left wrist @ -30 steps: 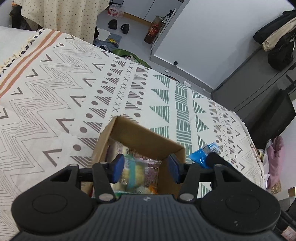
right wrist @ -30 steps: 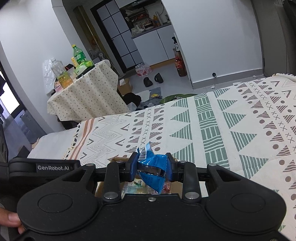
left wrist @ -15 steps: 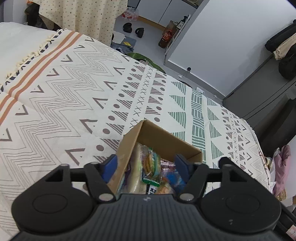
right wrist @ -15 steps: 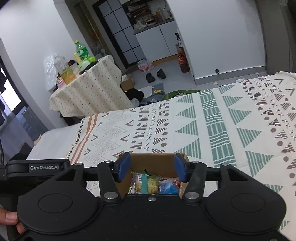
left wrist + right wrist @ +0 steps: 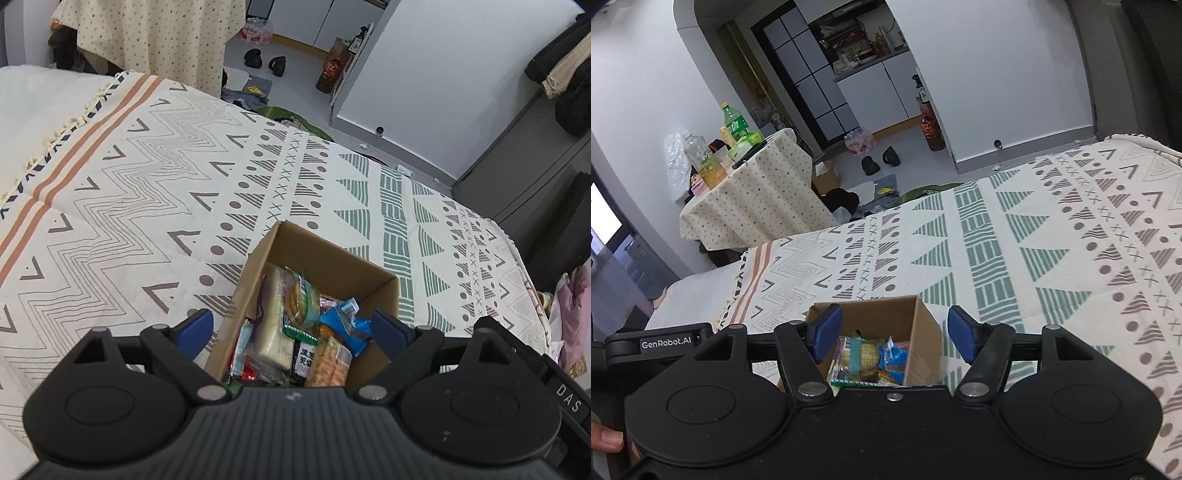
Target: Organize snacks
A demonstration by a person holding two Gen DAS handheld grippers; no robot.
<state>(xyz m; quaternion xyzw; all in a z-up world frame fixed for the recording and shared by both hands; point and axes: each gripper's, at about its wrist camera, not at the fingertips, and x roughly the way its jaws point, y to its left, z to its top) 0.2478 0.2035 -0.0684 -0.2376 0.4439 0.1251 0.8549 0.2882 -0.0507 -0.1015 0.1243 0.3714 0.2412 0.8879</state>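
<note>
An open cardboard box (image 5: 332,264) (image 5: 925,332) stands on the patterned bedspread (image 5: 147,206) and holds several snack packets. Among them a blue packet (image 5: 347,319) (image 5: 892,356) lies on top beside a biscuit pack (image 5: 301,301) and a pale bar (image 5: 275,317). My left gripper (image 5: 291,330) hovers open above the box, its blue pads (image 5: 194,328) spread past the box's near walls. My right gripper (image 5: 894,332) is open too, empty, just above and behind the box.
The bedspread (image 5: 1052,258) stretches wide around the box. A round table with a dotted cloth (image 5: 757,195) carries bottles beyond the bed's far edge. Shoes (image 5: 881,160) and clutter lie on the floor. A hand (image 5: 607,439) shows at the lower left.
My right gripper held the blue packet a second ago; it opened and the packet now lies in the box. Both grippers have pulled back and risen, and the left has opened wider.
</note>
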